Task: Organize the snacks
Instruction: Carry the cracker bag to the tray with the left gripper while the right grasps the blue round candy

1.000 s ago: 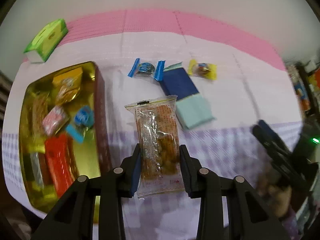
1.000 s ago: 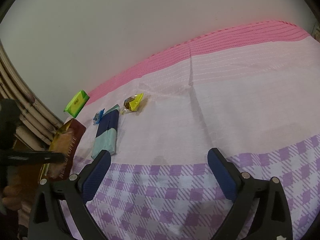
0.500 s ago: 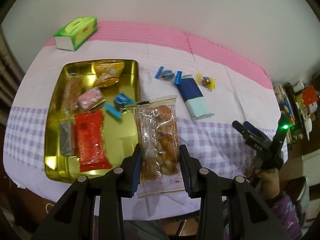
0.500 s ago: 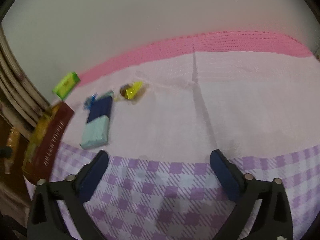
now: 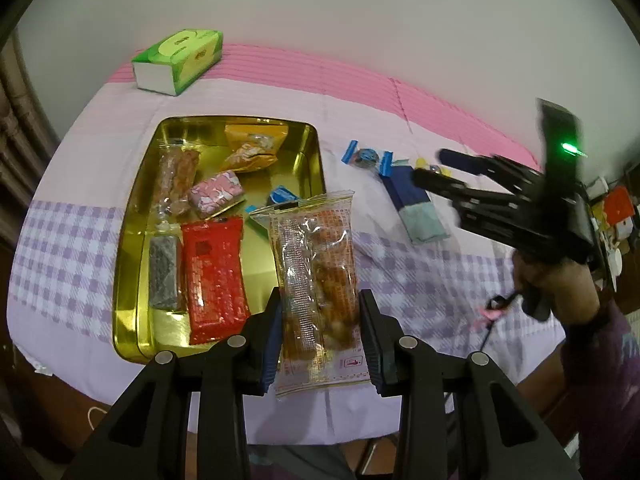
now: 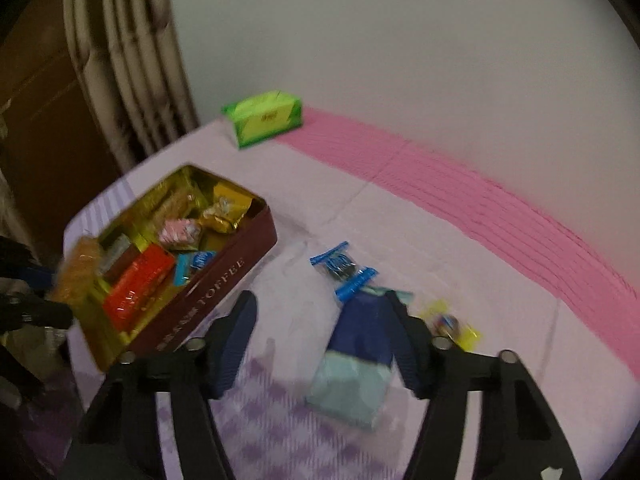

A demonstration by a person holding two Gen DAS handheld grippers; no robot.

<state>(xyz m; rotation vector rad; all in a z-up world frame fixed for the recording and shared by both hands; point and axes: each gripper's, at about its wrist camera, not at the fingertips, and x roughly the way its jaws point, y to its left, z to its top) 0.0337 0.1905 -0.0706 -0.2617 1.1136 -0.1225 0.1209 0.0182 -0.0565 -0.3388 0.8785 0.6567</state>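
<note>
The left tongs (image 5: 320,332) are clamped on a clear packet of brown snacks (image 5: 316,276), held above the surface (image 5: 72,248) just right of the gold tin (image 5: 132,280). Left of these tongs, the tin holds a red packet (image 5: 214,276), a grey bar (image 5: 163,272), a pink sweet (image 5: 216,194) and an orange bag (image 5: 254,146). Beyond it sits a green tissue box (image 5: 180,60). The right tongs (image 6: 324,340) hang above the cloth, their jaws closing with nothing pressed between them; the blue and teal packet (image 6: 356,360) lies on the surface below the gap, touching neither pad. Ahead of it lies a blue-wrapped sweet (image 6: 344,270), to its right a yellow-wrapped one (image 6: 450,326). The tin's maroon wall stands left of the right tongs.
</note>
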